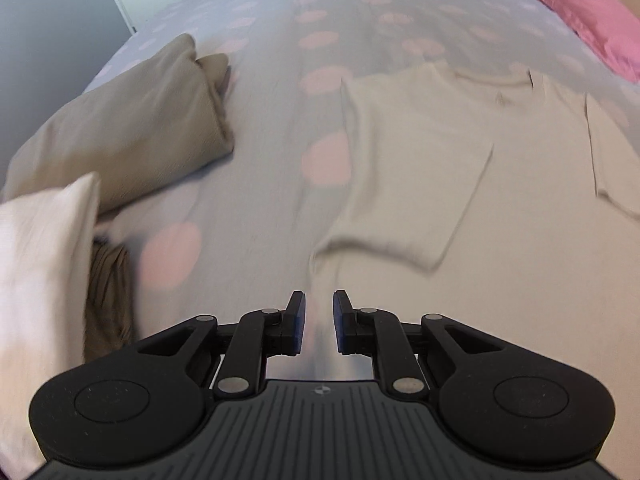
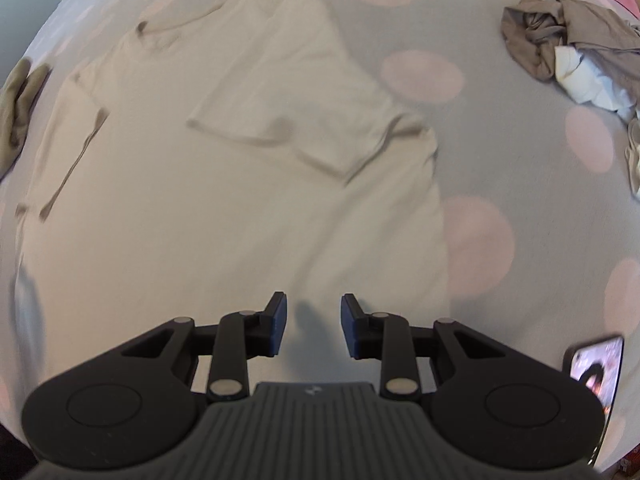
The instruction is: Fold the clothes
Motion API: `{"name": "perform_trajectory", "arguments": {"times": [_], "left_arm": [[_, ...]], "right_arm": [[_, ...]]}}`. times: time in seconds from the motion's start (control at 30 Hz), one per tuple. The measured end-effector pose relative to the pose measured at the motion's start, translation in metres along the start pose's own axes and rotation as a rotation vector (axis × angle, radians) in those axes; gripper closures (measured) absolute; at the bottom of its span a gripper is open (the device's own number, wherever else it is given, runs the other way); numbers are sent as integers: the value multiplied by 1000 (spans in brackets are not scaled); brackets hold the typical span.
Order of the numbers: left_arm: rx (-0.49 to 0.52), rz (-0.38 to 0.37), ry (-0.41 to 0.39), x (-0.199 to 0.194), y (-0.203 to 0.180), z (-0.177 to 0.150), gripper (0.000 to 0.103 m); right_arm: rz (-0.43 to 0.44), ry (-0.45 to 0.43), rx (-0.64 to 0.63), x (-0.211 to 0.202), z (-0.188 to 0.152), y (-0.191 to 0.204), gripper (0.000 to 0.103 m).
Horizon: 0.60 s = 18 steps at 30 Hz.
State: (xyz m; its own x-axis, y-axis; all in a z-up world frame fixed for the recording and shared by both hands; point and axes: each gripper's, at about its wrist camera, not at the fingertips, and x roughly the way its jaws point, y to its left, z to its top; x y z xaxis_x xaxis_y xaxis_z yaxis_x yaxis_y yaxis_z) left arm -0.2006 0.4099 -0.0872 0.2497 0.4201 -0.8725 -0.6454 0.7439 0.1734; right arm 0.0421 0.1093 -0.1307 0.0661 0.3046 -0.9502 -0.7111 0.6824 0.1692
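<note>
A cream T-shirt (image 1: 420, 160) lies spread on the bed, with one sleeve folded in over its body. My left gripper (image 1: 319, 300) hovers over the shirt's left edge, jaws a little apart and nothing between them. In the right wrist view the same T-shirt (image 2: 240, 200) fills the middle, and its folded-in sleeve (image 2: 304, 92) lies across the chest. My right gripper (image 2: 313, 304) hangs open above the lower part of the shirt, holding nothing. Both views are blurred by motion.
The bed has a grey sheet (image 1: 260, 160) with pink dots. A folded beige garment (image 1: 132, 120) and a folded white one (image 1: 40, 260) lie at the left. A pink pillow (image 1: 580, 8) sits far right. A crumpled pile of clothes (image 2: 568, 40) and a phone (image 2: 596, 372) lie right of the shirt.
</note>
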Motion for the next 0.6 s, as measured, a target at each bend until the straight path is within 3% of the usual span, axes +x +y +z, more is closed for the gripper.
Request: {"name": "perform_trajectory", "arguments": {"times": [0.17, 0.37, 0.47, 0.6], "left_arm": [[-25, -1, 39, -22, 4, -54, 79], [-58, -32, 62, -42, 3, -103, 79], [-9, -17, 39, -53, -10, -123, 79], [75, -36, 23, -67, -27, -141, 79]], "right_arm": [[-33, -35, -113, -5, -52, 15, 70], [-58, -141, -219, -11, -118, 24, 63], [-53, -182, -290, -16, -138, 33, 63], [10, -168, -345, -25, -152, 41, 63]]}}
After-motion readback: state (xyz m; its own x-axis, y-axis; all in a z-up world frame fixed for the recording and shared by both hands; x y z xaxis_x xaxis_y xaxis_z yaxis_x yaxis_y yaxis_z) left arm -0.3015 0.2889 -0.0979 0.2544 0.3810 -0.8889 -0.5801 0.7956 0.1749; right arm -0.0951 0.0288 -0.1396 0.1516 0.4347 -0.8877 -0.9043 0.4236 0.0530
